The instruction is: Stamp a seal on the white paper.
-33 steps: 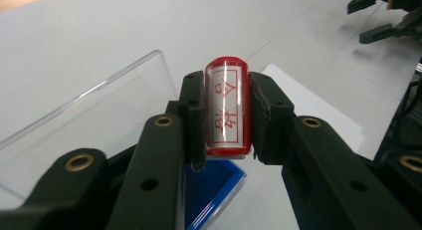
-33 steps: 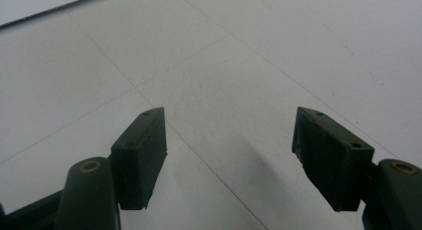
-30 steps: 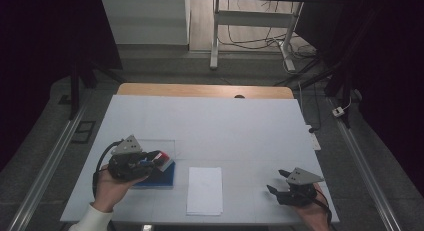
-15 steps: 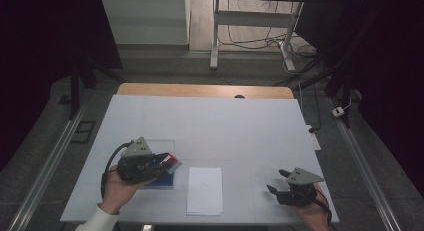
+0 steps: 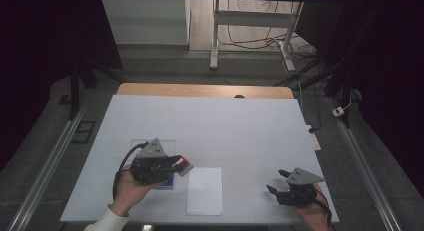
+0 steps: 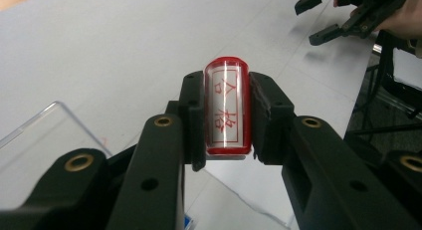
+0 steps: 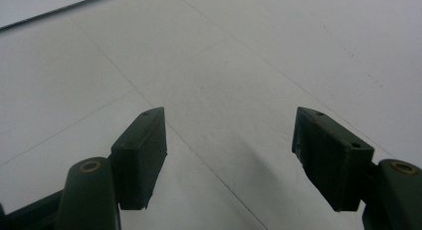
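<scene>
The stamp (image 6: 227,109) is red with a white face bearing red characters, between black jaws, over a white table (image 5: 225,121)

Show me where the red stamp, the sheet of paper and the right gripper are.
red stamp (image 6: 227,108): left gripper view, its lettered face.
sheet of paper (image 5: 205,191): high view, its middle.
right gripper (image 7: 229,155): right gripper view, midway between its open fingertips.

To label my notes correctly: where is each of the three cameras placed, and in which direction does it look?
High view: above the person's side, facing forward and down on the table; both hands show.
Left gripper view: on the left gripper, along its jaws shut on a red stamp.
Right gripper view: on the right gripper, over bare tabletop.
Shared: high and left gripper views both show the stamp and the right gripper.
</scene>
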A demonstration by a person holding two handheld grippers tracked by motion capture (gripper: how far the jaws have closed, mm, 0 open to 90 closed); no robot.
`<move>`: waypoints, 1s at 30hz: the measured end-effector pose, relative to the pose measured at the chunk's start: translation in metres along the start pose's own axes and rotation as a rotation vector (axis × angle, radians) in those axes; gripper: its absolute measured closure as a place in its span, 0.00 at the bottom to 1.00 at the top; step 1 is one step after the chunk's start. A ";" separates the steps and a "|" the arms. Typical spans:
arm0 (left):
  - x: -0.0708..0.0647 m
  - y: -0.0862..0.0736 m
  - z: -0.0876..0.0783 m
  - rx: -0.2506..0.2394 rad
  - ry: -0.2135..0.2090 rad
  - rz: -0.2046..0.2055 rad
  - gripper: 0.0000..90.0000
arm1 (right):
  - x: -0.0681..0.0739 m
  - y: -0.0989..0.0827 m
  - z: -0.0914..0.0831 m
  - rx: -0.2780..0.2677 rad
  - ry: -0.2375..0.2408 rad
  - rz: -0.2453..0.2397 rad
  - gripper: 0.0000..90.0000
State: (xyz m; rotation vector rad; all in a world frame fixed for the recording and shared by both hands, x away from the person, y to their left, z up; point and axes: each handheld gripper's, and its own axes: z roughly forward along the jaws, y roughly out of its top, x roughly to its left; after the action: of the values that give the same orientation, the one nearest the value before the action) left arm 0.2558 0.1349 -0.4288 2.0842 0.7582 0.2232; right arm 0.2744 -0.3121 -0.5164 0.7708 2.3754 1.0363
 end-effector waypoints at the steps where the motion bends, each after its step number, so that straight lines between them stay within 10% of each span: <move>1: -0.001 0.001 0.002 0.003 -0.004 0.001 0.78 | 0.000 0.000 0.000 -0.002 0.000 0.000 0.33; 30: -0.021 0.004 0.075 0.208 -0.046 0.104 0.78 | 0.000 -0.001 -0.001 0.006 -0.002 0.001 0.33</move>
State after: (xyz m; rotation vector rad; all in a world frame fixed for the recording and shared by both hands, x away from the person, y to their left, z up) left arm 0.2719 0.0695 -0.4681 2.3210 0.6696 0.1580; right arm 0.2740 -0.3132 -0.5168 0.7743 2.3777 1.0293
